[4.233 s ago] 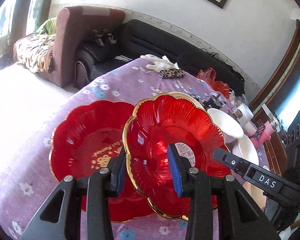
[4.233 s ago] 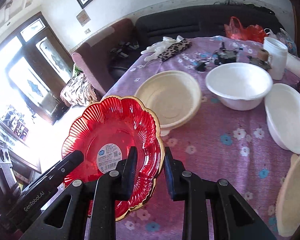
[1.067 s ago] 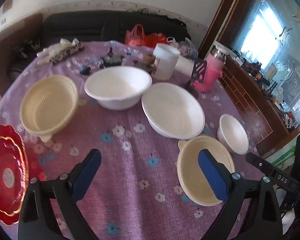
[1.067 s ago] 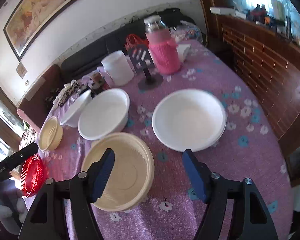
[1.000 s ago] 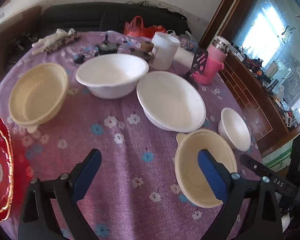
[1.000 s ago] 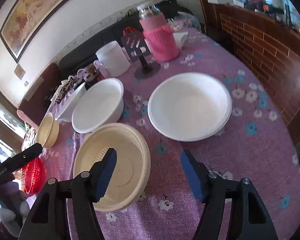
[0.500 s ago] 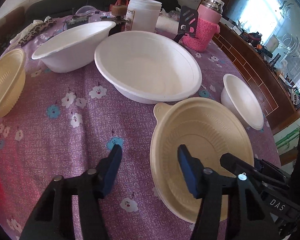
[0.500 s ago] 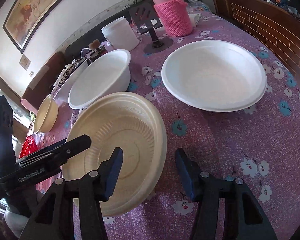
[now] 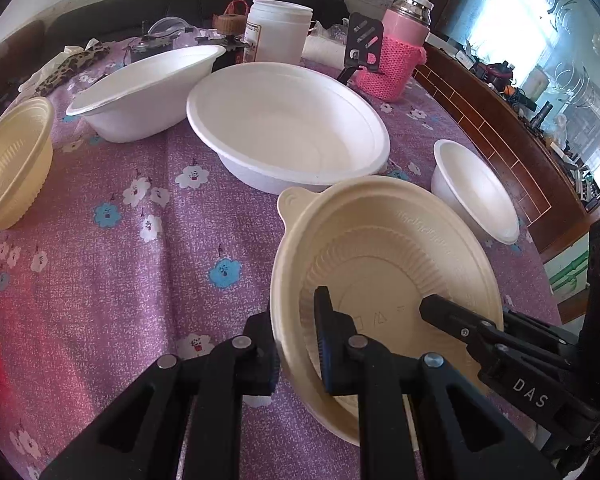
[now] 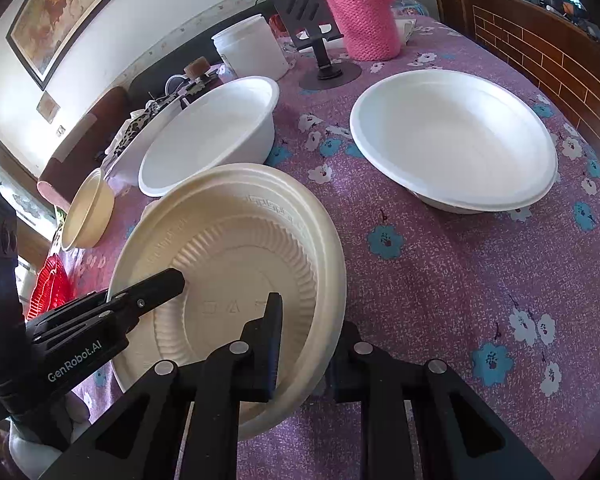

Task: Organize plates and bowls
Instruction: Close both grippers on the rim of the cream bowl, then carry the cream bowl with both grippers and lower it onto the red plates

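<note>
Left wrist view: the left gripper [image 9: 296,344] is clamped on the near rim of the cream bowl [image 9: 384,264], one finger outside the wall, one inside. The bowl holds nothing but the right gripper's finger reaching in from the right. Ahead of the jaws sits an unfilled large white bowl [image 9: 288,128].

Right wrist view: the right gripper [image 10: 306,340] pinches the same cream bowl's [image 10: 228,248] right rim, the bowl tilted on the purple tablecloth [image 10: 440,280]. Ahead and right lies a wide white bowl [image 10: 452,140].

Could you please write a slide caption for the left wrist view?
Both grippers pinch opposite rims of the cream bowl on the purple floral tablecloth.
</note>
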Demonstrator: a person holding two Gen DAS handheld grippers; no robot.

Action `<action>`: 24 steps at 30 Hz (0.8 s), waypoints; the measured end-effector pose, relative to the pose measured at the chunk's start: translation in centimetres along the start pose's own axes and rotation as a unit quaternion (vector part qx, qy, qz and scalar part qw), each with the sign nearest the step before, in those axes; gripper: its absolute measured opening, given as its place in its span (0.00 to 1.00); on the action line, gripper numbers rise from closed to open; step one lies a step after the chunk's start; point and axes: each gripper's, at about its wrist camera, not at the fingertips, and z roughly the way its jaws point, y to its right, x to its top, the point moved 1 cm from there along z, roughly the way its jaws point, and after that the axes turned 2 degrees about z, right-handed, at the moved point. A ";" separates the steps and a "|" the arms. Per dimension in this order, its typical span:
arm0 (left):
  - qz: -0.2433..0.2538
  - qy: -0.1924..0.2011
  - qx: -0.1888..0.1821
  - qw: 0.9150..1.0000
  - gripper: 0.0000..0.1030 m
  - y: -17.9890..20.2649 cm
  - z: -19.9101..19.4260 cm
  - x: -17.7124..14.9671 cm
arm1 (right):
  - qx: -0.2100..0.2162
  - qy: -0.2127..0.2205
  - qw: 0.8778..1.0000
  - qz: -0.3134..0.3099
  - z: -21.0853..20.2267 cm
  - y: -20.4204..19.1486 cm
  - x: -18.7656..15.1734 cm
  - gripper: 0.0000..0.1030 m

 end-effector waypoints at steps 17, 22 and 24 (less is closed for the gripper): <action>-0.045 0.073 0.003 0.996 0.14 -4.2 -8.3 -2.4 | 0.013 0.019 0.998 -0.060 -2.4 -7.1 -1.4 0.19; -0.072 0.095 0.006 0.993 0.14 -7.0 -10.8 -3.4 | 0.019 0.023 0.996 -0.088 -2.9 -10.6 -1.7 0.19; -0.085 0.105 0.013 0.991 0.14 -8.7 -11.9 -3.9 | 0.023 0.024 0.994 -0.100 -2.8 -12.4 -1.8 0.19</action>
